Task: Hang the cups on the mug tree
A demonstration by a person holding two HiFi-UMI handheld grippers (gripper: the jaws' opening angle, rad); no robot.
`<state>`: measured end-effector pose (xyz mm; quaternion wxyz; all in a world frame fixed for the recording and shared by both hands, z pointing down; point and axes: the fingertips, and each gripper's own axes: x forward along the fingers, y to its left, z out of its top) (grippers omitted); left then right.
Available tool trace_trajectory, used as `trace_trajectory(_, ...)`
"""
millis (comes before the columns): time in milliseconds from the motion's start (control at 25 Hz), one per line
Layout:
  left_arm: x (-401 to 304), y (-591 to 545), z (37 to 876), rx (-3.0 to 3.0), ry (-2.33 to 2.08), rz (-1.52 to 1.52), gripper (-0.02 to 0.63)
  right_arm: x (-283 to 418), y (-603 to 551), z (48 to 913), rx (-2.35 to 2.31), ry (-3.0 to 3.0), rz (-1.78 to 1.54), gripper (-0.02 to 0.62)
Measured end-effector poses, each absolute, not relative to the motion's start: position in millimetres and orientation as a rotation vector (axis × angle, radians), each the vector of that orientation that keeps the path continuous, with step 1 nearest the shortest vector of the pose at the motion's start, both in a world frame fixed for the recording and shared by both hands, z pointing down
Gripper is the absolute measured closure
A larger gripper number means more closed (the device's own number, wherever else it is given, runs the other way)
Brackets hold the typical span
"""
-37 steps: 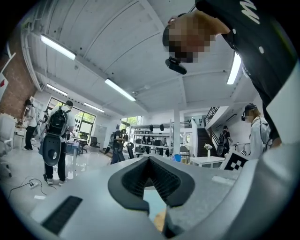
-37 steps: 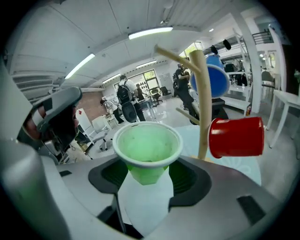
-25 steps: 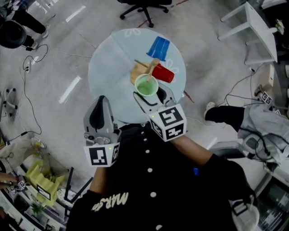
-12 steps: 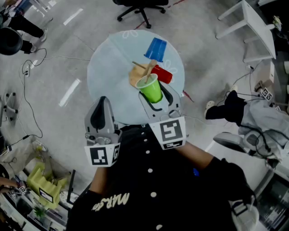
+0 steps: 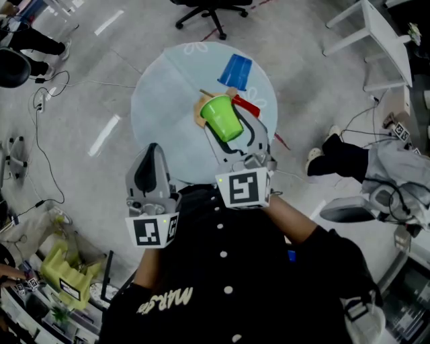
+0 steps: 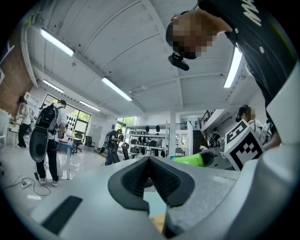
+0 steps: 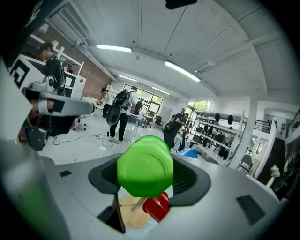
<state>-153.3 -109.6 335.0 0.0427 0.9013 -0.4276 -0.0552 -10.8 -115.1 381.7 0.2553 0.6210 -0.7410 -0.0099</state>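
While the left gripper [image 5: 152,152] hangs over the near edge of the round pale-blue table [image 5: 158,114], its jaws are pressed together with nothing between them, as the left gripper view confirms. To its right, near the middle of the tabletop, is the wooden mug tree [image 5: 199,111], its flat base and a thin peg showing from above; whether it stands fully upright cannot be told from this angle.

Just beside and partly over the tree's base, the green cup [image 5: 222,118] is clamped between the jaws of the right gripper [image 5: 235,134]. The cup is tilted, its mouth turned up and away from the person and its bottom facing back along the jaws, filling the centre of the right gripper view. It is held above the table and hangs on no peg.

Behind the green cup, a red cup [image 5: 247,107] lies on its side on the table, partly hidden by the gripper. At the far rim a blue cup [image 5: 236,71] rests alone, apart from the tree. Beyond the table's far edge, the base of an office chair [image 5: 215,10] stands on the grey floor.
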Motion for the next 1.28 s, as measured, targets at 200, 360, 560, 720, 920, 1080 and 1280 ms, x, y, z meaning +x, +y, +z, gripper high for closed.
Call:
trace_trajectory(200,-153.6,-111.3,340.2,2.746,-1.305,-0.151,0.611,-12.8,-119.9,390.3,1.628,-1.975,-0.137,0.321)
trace_trajectory(360,-152.4,-112.6,342.2,2.745,-1.306,-0.14,0.611,-12.1,-118.8,397.6,1.605,-1.97,-0.16,0.321)
trace_trajectory(560,-147.9,-113.6,344.3,2.745,-1.307,-0.125,0.611,-10.1,-117.4,401.2,1.586,-1.996,-0.153,0.31)
trace_trajectory(720,-142.8,-112.7,341.8,2.748,-1.312,-0.131,0.611,-14.4,-116.3,396.9,1.562,-2.046,-0.15,0.273)
trace_trajectory(920,-135.6,-109.9,339.1,2.739,-1.337,-0.129,0.611,-20.2,-112.1,389.4,1.536,-2.136,-0.145,0.246)
trace_trajectory(1080,-130.4,-107.9,335.3,2.732,-1.389,-0.124,0.611,-27.1,-103.5,381.1,1.464,-2.26,-0.099,0.232)
trace_trajectory(1280,-124.7,-104.9,325.4,2.724,-1.479,-0.131,0.611,-27.9,-89.2,359.1,1.395,-2.423,-0.08,0.212)
